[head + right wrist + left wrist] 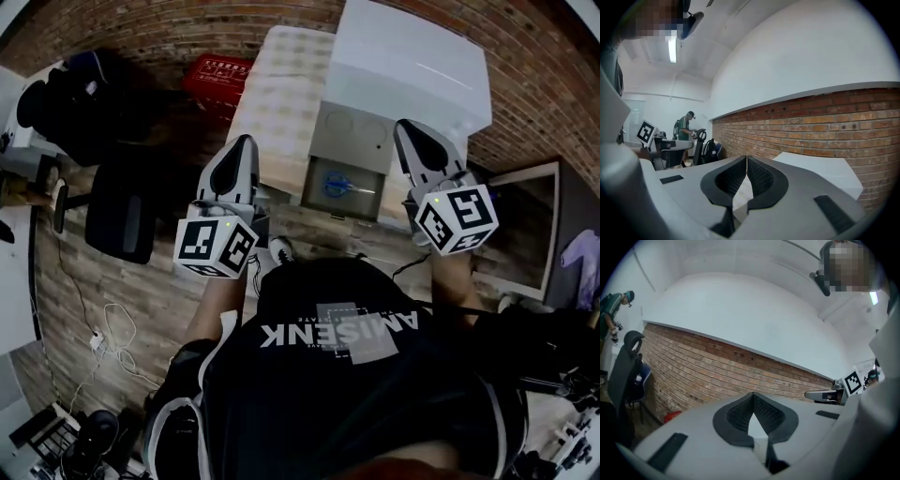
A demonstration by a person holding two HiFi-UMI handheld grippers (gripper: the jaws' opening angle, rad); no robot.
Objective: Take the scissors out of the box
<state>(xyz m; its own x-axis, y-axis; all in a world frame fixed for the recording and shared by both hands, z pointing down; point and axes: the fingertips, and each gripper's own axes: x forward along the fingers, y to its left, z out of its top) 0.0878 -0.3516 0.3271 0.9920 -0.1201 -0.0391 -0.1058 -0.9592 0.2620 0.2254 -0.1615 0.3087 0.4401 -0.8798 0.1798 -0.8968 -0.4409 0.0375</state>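
Note:
The blue-handled scissors [338, 184] lie in a shallow grey tray at the near end of the white box [412, 66], whose lid stands open. My left gripper [245, 141] is held up to the left of the box, apart from it. Its jaws are shut with nothing between them, tips together in the left gripper view [753, 395]. On the other side of the box my right gripper [404, 126] is also shut and holds nothing [746, 158]. Neither gripper view shows the scissors; both look level at the brick wall.
The box sits on a table with a checked cloth [281, 94]. A black office chair [122, 211] and a red crate [217, 80] stand to the left. A framed panel [525, 225] leans at the right. Cables [108, 337] lie on the wooden floor. A person [685, 129] stands far off.

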